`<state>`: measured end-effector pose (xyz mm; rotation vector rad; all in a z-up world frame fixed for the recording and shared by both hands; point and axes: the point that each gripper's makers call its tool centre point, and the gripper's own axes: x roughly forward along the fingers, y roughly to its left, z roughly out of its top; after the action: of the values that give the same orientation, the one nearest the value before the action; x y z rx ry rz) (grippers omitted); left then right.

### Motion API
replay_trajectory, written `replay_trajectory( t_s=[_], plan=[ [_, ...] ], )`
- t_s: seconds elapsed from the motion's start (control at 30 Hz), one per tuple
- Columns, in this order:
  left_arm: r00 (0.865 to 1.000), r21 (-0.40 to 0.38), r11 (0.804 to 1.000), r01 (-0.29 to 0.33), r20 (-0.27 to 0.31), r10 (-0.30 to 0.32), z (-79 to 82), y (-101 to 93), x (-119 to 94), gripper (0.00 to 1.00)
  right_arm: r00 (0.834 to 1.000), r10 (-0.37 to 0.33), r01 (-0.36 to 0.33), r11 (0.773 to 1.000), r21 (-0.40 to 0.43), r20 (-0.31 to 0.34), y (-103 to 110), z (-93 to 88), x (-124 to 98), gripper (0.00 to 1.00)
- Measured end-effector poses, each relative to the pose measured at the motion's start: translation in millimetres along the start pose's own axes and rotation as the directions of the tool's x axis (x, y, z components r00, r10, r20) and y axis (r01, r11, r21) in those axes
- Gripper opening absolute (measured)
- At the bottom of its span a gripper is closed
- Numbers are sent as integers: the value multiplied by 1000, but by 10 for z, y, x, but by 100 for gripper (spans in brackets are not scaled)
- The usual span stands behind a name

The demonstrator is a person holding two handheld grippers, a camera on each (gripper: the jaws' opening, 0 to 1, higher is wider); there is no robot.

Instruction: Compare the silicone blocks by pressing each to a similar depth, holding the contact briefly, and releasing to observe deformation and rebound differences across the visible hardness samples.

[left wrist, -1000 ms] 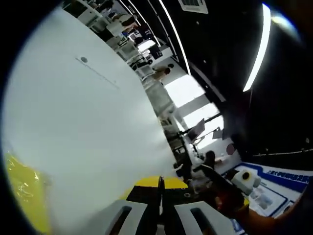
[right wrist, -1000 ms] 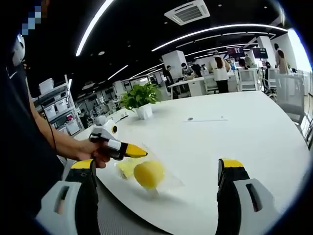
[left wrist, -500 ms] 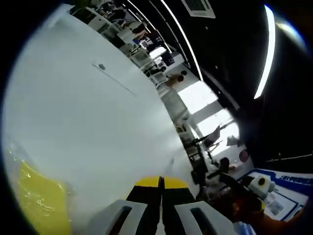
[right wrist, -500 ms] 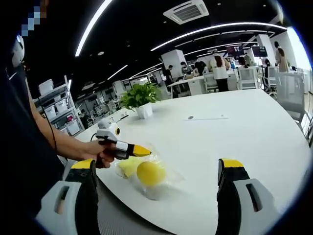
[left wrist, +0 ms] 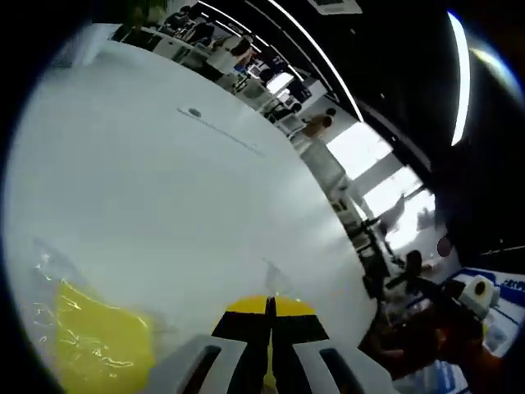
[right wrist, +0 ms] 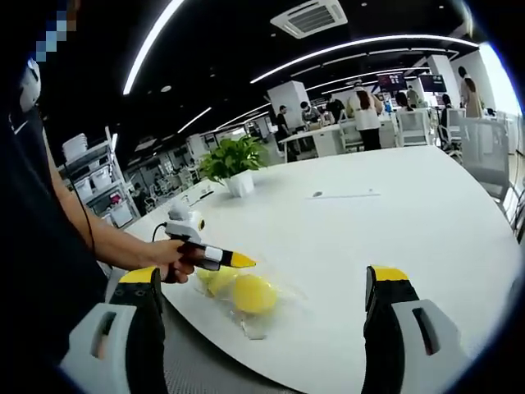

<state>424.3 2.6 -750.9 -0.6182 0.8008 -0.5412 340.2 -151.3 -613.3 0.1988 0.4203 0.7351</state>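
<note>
A: Where the white table (right wrist: 394,222) curves toward the right gripper (right wrist: 267,328), how much room is there?

B: Plenty. The top is bare out to a potted plant (right wrist: 234,168) far back. The yellow silicone blocks (right wrist: 246,293) lie near the near edge in a clear wrapper, just beyond the right gripper's widely parted jaws, which hold nothing.

A: Which way do they run?

B: Side by side across the right gripper view; their exact shape is hard to make out through the plastic.

A: And the left gripper (right wrist: 238,261)?

B: Its yellow tips sit pressed together, just above the blocks; contact I cannot tell. In the left gripper view the blocks (left wrist: 98,345) are cut off at lower left, beside the left gripper (left wrist: 268,316).
</note>
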Motion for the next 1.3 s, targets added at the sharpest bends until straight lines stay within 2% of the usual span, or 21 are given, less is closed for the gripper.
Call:
replay_trajectory(
  t_s=[0.13, 0.23, 0.27, 0.3, 0.43, 0.63, 0.7, 0.8, 0.9, 1.3],
  plan=[
    [1000, 5, 1000, -24, -12, 24, -27, 88, 15, 0, 1000, -4, 4, 1000, 4, -1, -10, -8, -13, 97],
    [999, 52, 998, -39, -22, 40, -23, 110, 28, 0, 1000, -7, 7, 1000, 6, -4, -16, -9, -20, 97],
    [997, 109, 992, -63, -30, 66, -28, 167, 34, 0, 1000, -8, 8, 1000, 5, -7, -20, -11, -22, 97],
    [996, 134, 988, -76, -35, 81, -42, 195, 38, 0, 1000, -9, 9, 1000, 5, -7, -22, -8, -21, 97],
    [993, 179, 979, -99, -50, 110, -83, 273, 42, 0, 1000, -9, 9, 1000, 1, -5, -10, 19, -1, 97],
    [987, 207, 969, -133, -57, 147, -127, 338, 33, 0, 1000, -6, 6, 1000, 3, -11, 5, 2, 34, 97],
    [983, 242, 959, -150, -65, 170, -160, 354, 38, 0, 1000, 1, -1, 1000, 4, -16, 25, -11, 43, 97],
    [982, 249, 956, -156, -64, 177, -167, 337, 61, 0, 1000, 5, -5, 1000, 3, -19, 46, -17, 51, 97],
    [980, 285, 944, -164, -64, 189, -164, 347, 71, 0, 1000, 6, -6, 1000, 1, -21, 52, -18, 47, 97],
    [979, 300, 940, -166, -67, 194, -162, 374, 70, 0, 1000, -3, 4, 1000, 11, -20, 50, -35, 20, 97]
  ],
)
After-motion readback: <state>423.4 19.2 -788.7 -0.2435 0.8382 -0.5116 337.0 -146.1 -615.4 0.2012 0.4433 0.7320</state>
